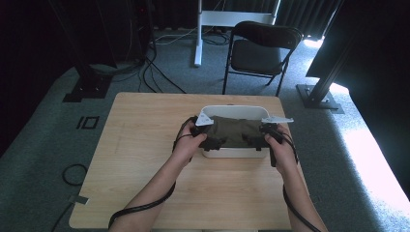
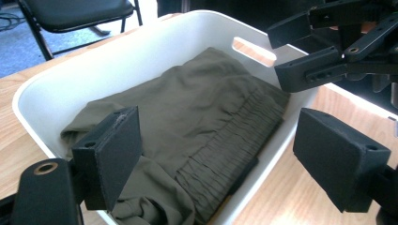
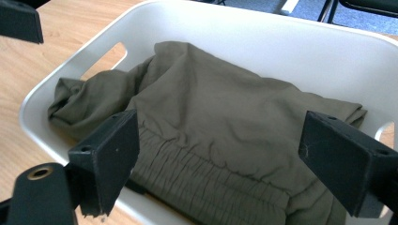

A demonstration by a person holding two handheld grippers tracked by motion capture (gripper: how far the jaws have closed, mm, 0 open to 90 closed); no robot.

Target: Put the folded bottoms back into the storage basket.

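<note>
A white plastic basket (image 1: 232, 109) stands on the wooden table and holds a folded olive-green garment (image 1: 235, 129) with an elastic waistband. My left gripper (image 1: 211, 141) hovers at the basket's near left corner, my right gripper (image 1: 261, 140) at its near right corner. In the left gripper view the jaws of my left gripper (image 2: 225, 159) stand wide open over the garment (image 2: 202, 108) and the basket (image 2: 94, 65), with the right gripper (image 2: 324, 51) farther off. In the right gripper view my right gripper (image 3: 227, 159) is open above the waistband of the garment (image 3: 225, 108) in the basket (image 3: 281, 42).
The basket sits right of the middle of the table (image 1: 145, 145). Beyond the far edge stand a black folding chair (image 1: 261, 48) and a white desk leg (image 1: 198, 34). Cables lie on the grey carpet (image 1: 58, 145) around the table.
</note>
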